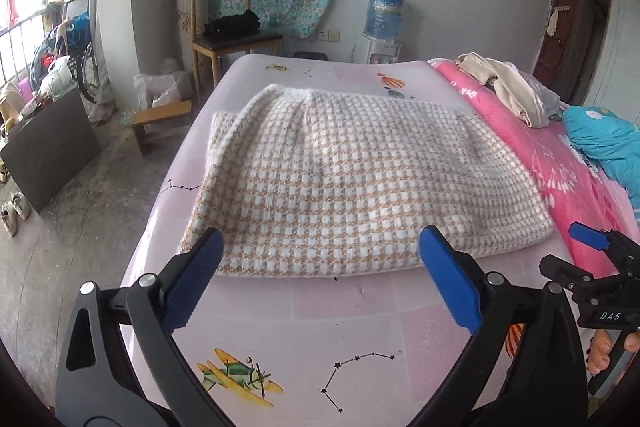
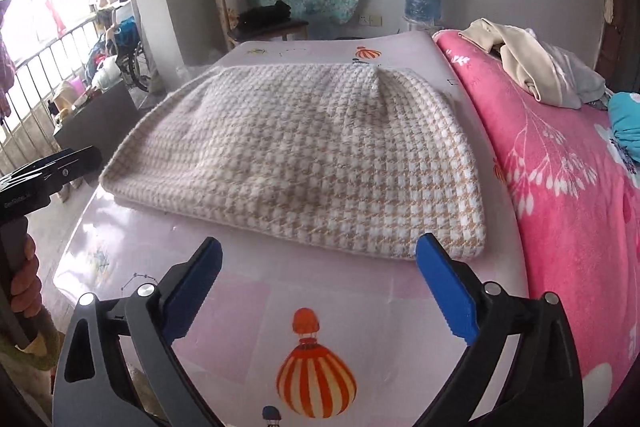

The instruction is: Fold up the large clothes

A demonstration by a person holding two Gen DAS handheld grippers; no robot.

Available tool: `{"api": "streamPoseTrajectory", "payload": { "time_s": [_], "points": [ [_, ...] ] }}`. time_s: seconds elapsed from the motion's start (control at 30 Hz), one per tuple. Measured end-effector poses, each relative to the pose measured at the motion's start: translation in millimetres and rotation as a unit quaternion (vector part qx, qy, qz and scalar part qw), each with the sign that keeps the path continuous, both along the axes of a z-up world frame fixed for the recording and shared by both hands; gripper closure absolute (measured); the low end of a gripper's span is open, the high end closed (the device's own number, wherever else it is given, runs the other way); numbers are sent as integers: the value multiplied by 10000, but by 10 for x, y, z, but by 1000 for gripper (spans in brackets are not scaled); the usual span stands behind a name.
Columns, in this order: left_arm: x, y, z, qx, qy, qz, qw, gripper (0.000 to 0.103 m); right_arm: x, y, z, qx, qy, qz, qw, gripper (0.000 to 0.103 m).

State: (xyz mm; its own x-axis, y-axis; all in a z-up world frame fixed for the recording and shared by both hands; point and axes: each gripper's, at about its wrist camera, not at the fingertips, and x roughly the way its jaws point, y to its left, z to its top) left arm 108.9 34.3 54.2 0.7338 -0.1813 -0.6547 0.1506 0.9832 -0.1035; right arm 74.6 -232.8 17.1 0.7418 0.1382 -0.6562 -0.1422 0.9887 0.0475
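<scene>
Beige-and-white houndstooth knit garment lies folded flat on the pink printed mattress, near edge squared, likely for a further fold. Left gripper and right gripper hover short of it, fingers spread wide, holding nothing.

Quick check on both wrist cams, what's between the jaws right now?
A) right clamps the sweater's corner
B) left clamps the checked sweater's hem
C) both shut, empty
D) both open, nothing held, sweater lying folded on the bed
D: the left gripper and right gripper stand wide open with only the pink sheet between their jaws; the checked sweater lies folded beyond the tips.
</scene>
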Motion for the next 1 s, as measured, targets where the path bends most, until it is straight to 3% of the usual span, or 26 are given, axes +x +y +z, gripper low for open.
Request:
{"api": "streamPoseTrajectory", "payload": {
  "time_s": [0.23, 0.37, 0.53, 0.7, 1.0],
  "points": [
    [-202, -202, 114, 712, -131, 409, 9965, 8, -170, 176, 185, -466, -339, -386, 9976, 6],
    [-252, -250, 90, 634, 18, 534, 9966, 8, -192, 157, 235, -284, -414, -533, 9973, 6],
    [-286, -270, 68, 489, 202, 549, 9971, 8, -200, 197, 188, -397, -283, -651, 9967, 6],
    [-267, -310, 17, 729, 334, 701, 9943, 8, -257, 260, 176, -638, -312, -707, 9950, 6],
    [-301, -320, 16, 887, 360, 802, 9922, 8, -215, 315, 120, -630, -63, -618, 9961, 6]
  ]
}}
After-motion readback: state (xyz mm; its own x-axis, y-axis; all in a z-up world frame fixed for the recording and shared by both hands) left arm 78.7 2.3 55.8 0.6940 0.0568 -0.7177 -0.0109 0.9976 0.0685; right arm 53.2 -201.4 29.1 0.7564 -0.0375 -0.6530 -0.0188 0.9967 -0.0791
